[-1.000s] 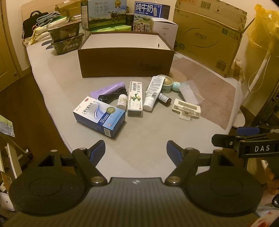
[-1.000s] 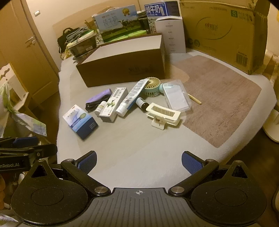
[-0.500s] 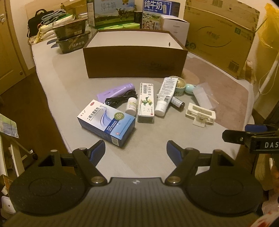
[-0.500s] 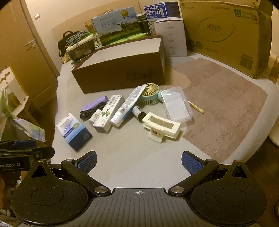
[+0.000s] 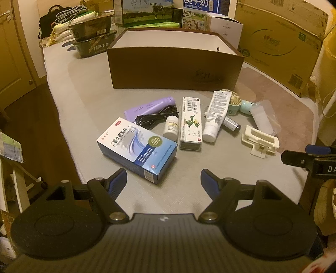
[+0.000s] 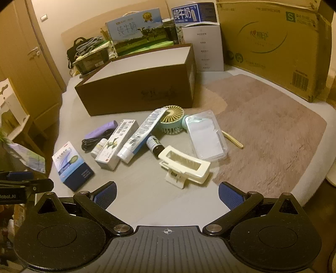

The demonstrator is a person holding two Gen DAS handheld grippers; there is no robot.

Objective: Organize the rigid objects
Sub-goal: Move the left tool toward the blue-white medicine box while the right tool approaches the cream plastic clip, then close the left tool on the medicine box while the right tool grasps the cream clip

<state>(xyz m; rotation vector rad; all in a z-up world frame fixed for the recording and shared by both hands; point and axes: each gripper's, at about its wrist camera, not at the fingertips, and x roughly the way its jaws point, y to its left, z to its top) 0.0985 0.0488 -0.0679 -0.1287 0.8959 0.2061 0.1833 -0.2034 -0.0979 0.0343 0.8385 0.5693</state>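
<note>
Several cartons (image 6: 271,40) (milk among them) behind brown box (image 6: 136,92).

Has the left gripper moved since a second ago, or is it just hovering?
Yes. The left gripper has advanced toward the items: against the fixed brown box, the blue medicine box now lies just ahead of its open fingertips, nothing held.

Warm, dim yellow light fills the room — cream walls (image 6: 88,19), a wooden door (image 6: 31,63) with a lever handle on the left, dark wood floor (image 5: 31,117), a large cardboard carton (image 6: 273,46) standing behind.
</note>
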